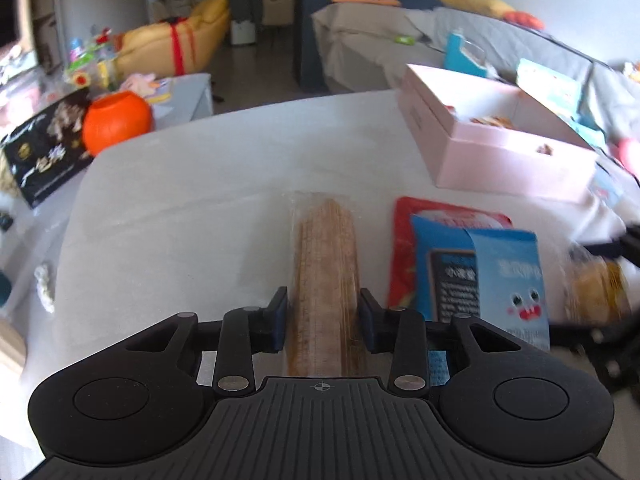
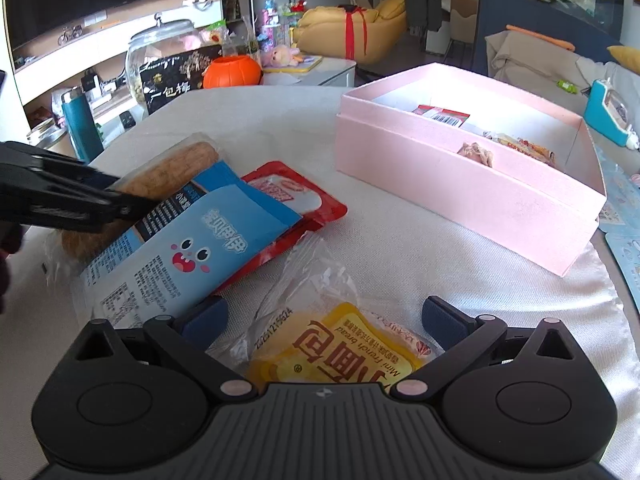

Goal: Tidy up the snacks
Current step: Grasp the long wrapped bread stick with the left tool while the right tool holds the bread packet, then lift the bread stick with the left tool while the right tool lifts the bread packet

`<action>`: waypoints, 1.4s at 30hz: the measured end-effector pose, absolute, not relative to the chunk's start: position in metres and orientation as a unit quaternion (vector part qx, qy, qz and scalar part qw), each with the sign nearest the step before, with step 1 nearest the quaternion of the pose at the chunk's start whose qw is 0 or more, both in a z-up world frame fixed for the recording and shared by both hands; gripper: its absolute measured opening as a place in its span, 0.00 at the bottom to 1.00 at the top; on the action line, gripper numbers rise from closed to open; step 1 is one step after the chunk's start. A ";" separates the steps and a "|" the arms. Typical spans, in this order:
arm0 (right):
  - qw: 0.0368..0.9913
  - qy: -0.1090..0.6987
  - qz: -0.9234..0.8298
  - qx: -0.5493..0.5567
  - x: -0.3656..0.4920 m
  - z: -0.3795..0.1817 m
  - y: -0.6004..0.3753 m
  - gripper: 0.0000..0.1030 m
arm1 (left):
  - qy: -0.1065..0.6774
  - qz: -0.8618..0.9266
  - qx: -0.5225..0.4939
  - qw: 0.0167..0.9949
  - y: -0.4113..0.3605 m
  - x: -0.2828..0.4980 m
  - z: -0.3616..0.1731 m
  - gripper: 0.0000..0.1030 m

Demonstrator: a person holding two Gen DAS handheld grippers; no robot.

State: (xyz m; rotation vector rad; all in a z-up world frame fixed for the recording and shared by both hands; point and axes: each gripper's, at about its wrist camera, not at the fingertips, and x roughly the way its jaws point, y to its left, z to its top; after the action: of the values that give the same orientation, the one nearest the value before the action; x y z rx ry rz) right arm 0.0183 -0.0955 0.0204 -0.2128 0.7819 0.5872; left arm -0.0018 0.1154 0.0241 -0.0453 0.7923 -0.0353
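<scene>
Your left gripper (image 1: 323, 322) has its jaws closed against the sides of a long brown wafer bar (image 1: 325, 264) in clear wrap, lying near the middle of the table (image 1: 192, 184). Your right gripper (image 2: 325, 322) has its jaws spread wide and holding nothing, with a yellow bread packet (image 2: 332, 350) lying between them at the near edge.

The hold on the bar sits at its near end, so the long far end could sag or swing when you lift, and the slick wrap could slip from the pads. Just beside the bar, a blue packet (image 1: 508, 280) lies on a red packet (image 1: 420, 236); in the right view it overlaps the bar, so lifting may drag it along.

The pink box (image 2: 460, 196) stands toward the far right corner, open, with snacks already inside.

Hard to tell: the bar's near end hides under the gripper body, the bread packet's near half is covered too, and most of the box floor is blocked by its wall. The right edge of the left view is blurred.
</scene>
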 end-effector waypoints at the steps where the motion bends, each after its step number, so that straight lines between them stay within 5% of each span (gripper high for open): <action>1: 0.876 0.378 0.283 -0.103 0.018 0.021 -0.096 1.00 | 0.388 -0.011 -0.033 0.921 0.118 -0.002 0.025 0.38; 15: 0.913 0.327 0.241 -0.042 -0.016 0.081 -0.180 0.97 | 0.394 -0.017 -0.104 0.913 0.133 -0.043 0.028 0.38; 21: 0.847 0.403 0.333 -0.098 -0.032 0.055 -0.175 0.97 | 0.390 -0.006 -0.094 0.916 0.126 -0.043 0.028 0.39; 25: 0.866 0.384 0.271 -0.169 -0.032 0.034 -0.146 0.96 | 0.390 -0.003 -0.084 0.917 0.121 -0.043 0.028 0.39; 42: 0.871 0.406 0.275 0.011 0.012 0.029 -0.165 0.96 | 0.380 0.003 -0.076 0.922 0.117 -0.048 0.026 0.40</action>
State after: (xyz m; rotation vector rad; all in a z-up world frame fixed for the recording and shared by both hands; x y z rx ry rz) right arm 0.0124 -0.1648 0.0294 0.0223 0.8488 0.5756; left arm -0.0484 0.1173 0.0257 -0.1553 0.7804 0.0065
